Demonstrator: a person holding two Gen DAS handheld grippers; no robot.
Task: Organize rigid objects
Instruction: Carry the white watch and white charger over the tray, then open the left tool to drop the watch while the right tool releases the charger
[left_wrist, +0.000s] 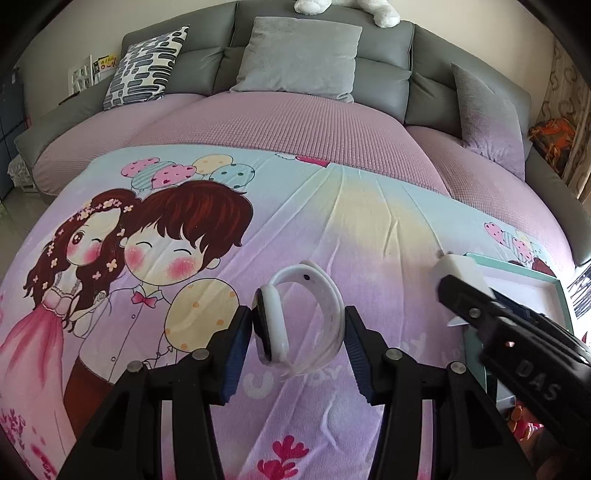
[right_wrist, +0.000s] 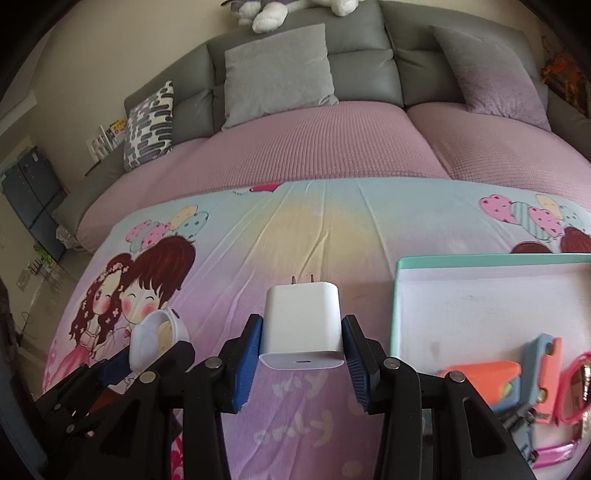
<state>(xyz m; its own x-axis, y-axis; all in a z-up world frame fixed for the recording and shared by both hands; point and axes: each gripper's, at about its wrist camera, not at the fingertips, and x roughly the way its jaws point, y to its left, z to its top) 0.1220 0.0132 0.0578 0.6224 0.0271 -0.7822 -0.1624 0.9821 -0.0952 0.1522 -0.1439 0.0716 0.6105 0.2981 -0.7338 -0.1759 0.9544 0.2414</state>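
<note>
left gripper (left_wrist: 299, 339) fingers clamped shut, right gripper (right_wrist: 303, 341) fingers clamped shut, side by side

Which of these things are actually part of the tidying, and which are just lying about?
Part of the job: white smartwatch in left gripper; white charger in right gripper; teal tray.

Lying about: grey cushion; patterned cushion; plush toy.

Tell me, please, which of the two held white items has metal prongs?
The charger in the right gripper; the left gripper holds a prongless looped smartwatch.
</note>
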